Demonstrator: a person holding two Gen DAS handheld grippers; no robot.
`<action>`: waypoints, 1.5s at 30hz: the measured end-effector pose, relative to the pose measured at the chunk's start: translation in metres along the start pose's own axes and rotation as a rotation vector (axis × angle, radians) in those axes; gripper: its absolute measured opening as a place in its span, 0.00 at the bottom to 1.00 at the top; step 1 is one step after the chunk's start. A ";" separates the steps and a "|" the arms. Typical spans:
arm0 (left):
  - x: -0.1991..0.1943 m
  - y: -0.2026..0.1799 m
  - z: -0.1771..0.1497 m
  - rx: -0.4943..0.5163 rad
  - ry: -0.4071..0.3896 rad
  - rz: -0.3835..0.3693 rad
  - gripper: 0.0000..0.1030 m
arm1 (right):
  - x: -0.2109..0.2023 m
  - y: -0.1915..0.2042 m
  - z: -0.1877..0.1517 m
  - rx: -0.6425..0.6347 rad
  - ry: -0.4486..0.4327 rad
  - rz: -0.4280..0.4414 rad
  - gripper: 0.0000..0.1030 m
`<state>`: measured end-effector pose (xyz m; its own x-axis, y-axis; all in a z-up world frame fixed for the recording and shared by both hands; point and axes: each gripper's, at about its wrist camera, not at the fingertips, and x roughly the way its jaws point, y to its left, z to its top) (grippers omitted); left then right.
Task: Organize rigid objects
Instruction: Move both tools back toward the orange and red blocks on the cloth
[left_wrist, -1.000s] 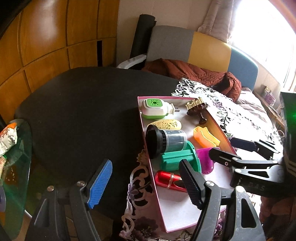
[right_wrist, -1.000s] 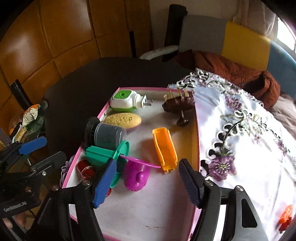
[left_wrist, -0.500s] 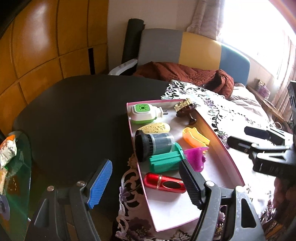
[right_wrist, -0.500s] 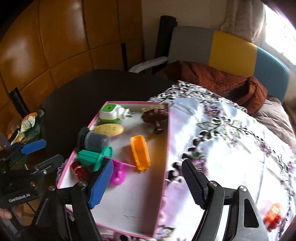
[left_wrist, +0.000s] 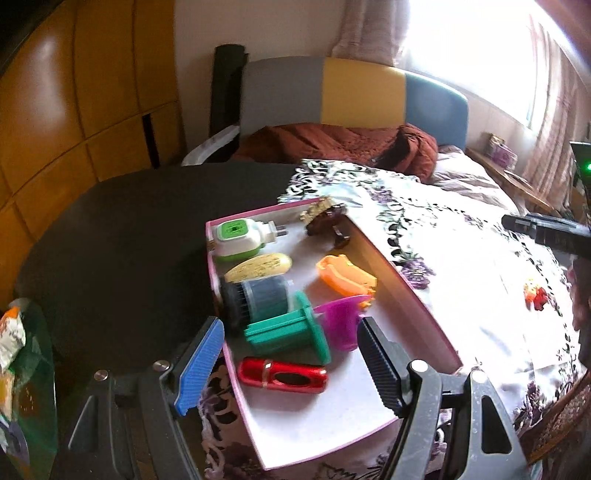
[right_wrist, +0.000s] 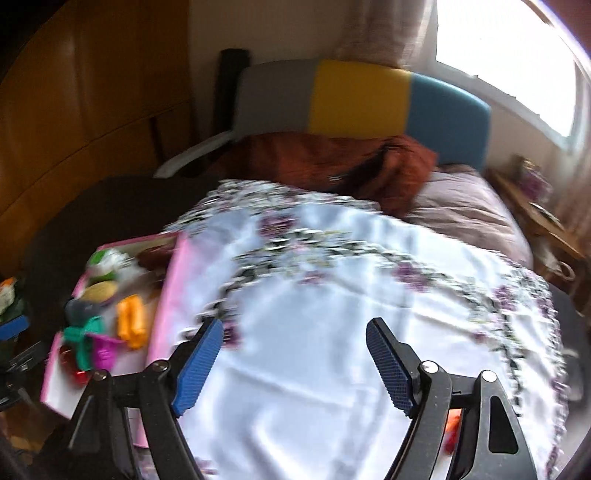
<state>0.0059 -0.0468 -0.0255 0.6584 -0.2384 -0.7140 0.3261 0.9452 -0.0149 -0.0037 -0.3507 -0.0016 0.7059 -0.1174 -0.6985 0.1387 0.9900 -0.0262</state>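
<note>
A pink box (left_wrist: 406, 295) on the flowered cloth holds several rigid things: a green-and-white plug-in device (left_wrist: 240, 238), a yellow soap (left_wrist: 258, 263), a dark jar (left_wrist: 258, 297), a teal spool (left_wrist: 291, 330), a purple cup (left_wrist: 341, 321), an orange piece (left_wrist: 347, 275), a brown comb (left_wrist: 327, 218) and a red tube (left_wrist: 282, 374). My left gripper (left_wrist: 291, 365) is open and empty at the box's near end. My right gripper (right_wrist: 295, 369) is open and empty over the white cloth, right of the box (right_wrist: 162, 306). A small orange-red toy (left_wrist: 535, 293) lies on the cloth; it also peeks out behind my right finger (right_wrist: 452, 424).
The black round table (left_wrist: 122, 258) extends left of the box. A glass side table with a snack packet (left_wrist: 14, 332) is at far left. A chair with a rust blanket (left_wrist: 332, 144) stands behind, and wooden cabinets (left_wrist: 74, 110) line the left wall.
My right gripper has swung right, away from the box and out over the cloth. My left gripper has drawn back a little; the box contents stay put.
</note>
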 end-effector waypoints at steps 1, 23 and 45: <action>0.000 -0.005 0.002 0.013 -0.002 -0.008 0.73 | -0.001 -0.011 0.001 0.015 -0.004 -0.025 0.81; 0.037 -0.142 0.034 0.278 0.065 -0.337 0.59 | -0.022 -0.243 -0.072 0.919 -0.087 -0.391 0.83; 0.110 -0.346 0.043 0.516 0.269 -0.664 0.45 | -0.015 -0.253 -0.082 0.998 -0.080 -0.302 0.84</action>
<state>-0.0053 -0.4098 -0.0694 0.0632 -0.5801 -0.8121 0.8930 0.3963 -0.2135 -0.1066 -0.5928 -0.0433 0.5851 -0.3897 -0.7112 0.8019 0.4084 0.4360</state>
